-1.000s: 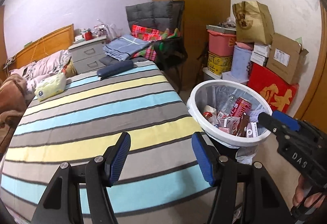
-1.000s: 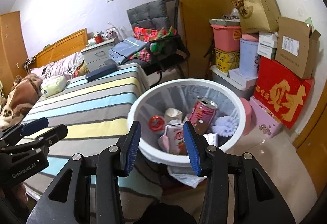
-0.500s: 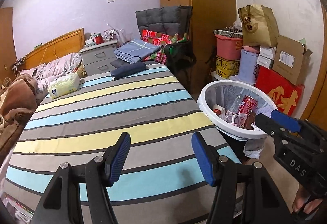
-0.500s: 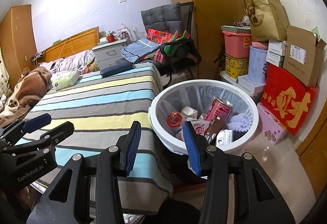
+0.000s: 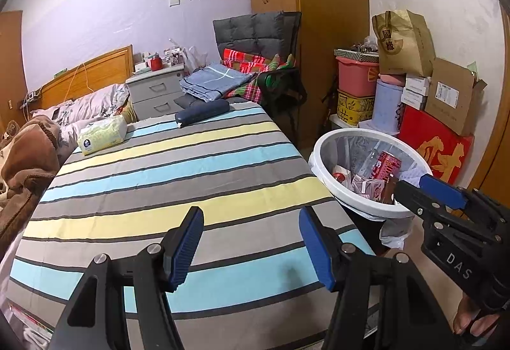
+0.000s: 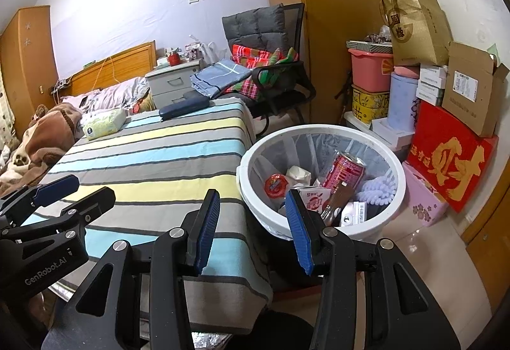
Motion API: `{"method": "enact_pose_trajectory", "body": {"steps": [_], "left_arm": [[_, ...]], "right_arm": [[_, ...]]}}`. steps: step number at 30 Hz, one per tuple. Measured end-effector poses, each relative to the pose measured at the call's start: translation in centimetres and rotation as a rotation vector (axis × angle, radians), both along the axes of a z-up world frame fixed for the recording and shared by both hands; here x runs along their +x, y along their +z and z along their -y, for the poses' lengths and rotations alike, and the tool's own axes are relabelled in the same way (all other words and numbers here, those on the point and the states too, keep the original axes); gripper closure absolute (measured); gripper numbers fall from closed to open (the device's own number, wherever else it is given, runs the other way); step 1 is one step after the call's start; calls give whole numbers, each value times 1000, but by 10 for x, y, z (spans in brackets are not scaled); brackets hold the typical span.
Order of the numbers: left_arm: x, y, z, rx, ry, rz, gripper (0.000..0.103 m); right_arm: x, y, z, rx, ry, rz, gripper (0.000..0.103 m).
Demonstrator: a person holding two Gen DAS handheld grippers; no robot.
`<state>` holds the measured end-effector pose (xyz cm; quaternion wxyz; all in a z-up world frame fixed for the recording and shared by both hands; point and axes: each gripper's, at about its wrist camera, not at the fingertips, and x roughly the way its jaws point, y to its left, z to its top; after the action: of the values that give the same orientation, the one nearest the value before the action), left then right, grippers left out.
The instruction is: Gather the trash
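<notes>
Right wrist view: we hold two grippers, left gripper (image 6: 54, 190) and right gripper (image 6: 251, 222), both half open and empty, beside one bin (image 6: 395, 190) holding one can (image 6: 346, 171).

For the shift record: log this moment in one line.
left gripper: open, empty | right gripper: open, empty | trash bin: holds trash | striped bed: no trash

bright even indoor light, sharp, fisheye-bent edges, corners perhaps vignetted
</notes>
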<state>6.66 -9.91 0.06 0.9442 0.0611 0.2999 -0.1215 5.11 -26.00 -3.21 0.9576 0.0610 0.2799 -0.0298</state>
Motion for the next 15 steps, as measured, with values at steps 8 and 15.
{"method": "enact_pose_trajectory", "body": {"steps": [8,15], "left_arm": [[-1,3,-2,-1,3,5,41],[-1,3,-2,-2,5,6,41]], "right_arm": [[-1,1,-3,-3,3,2,59],[-1,1,-4,-6,5,3,59]]}}
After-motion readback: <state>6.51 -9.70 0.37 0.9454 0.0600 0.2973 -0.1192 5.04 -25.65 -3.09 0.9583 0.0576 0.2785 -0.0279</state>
